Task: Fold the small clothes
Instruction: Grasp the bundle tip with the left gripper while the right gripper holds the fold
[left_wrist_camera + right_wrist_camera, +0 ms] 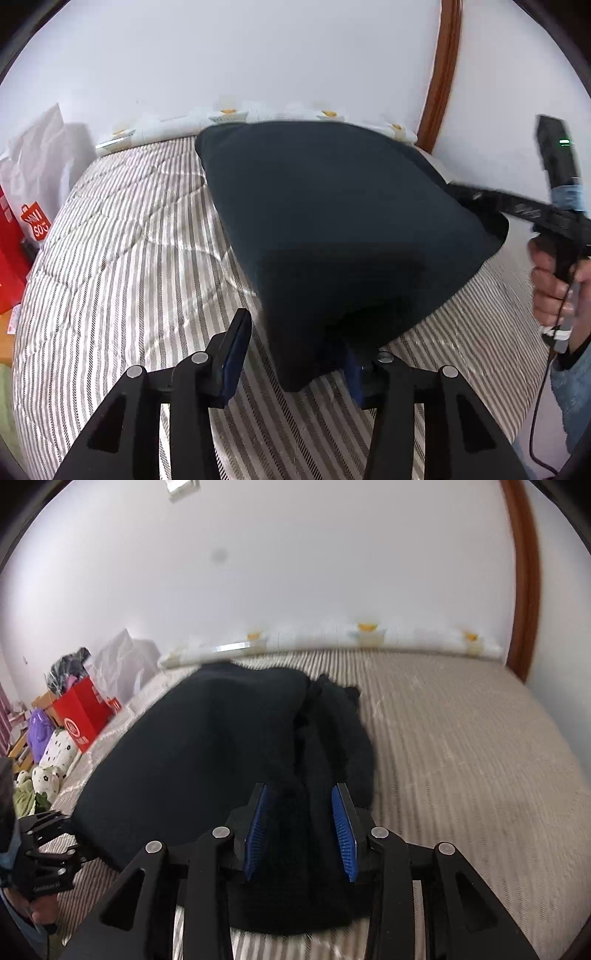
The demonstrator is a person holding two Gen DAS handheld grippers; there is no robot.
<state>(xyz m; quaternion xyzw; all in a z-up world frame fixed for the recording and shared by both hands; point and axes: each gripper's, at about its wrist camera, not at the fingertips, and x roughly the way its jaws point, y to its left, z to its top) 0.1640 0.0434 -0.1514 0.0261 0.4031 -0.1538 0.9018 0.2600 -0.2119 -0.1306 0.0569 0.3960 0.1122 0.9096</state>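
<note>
A dark navy garment [332, 221] lies spread on the striped quilt [129, 258]. Its near corner hangs between the fingers of my left gripper [295, 343] and hides the right finger's pad; the left pad stands apart from the cloth, so the jaws are open. At the cloth's right edge is my right gripper [460, 190], held by a hand [550, 291]. In the right wrist view the garment [192, 746] is bunched into folds at its right side. My right gripper [301, 808] is open, its blue pads [255, 834] straddling a dark fold. The left gripper [70, 845] sits at the cloth's near-left corner.
The quilt [461, 760] runs bare to the right of the garment. White packets [365, 635] line the bed's far edge by the wall. Red bags [11, 254], a white bag [40, 155] and plush toys [55, 753] crowd the left side. A wooden frame [524, 590] stands at the right.
</note>
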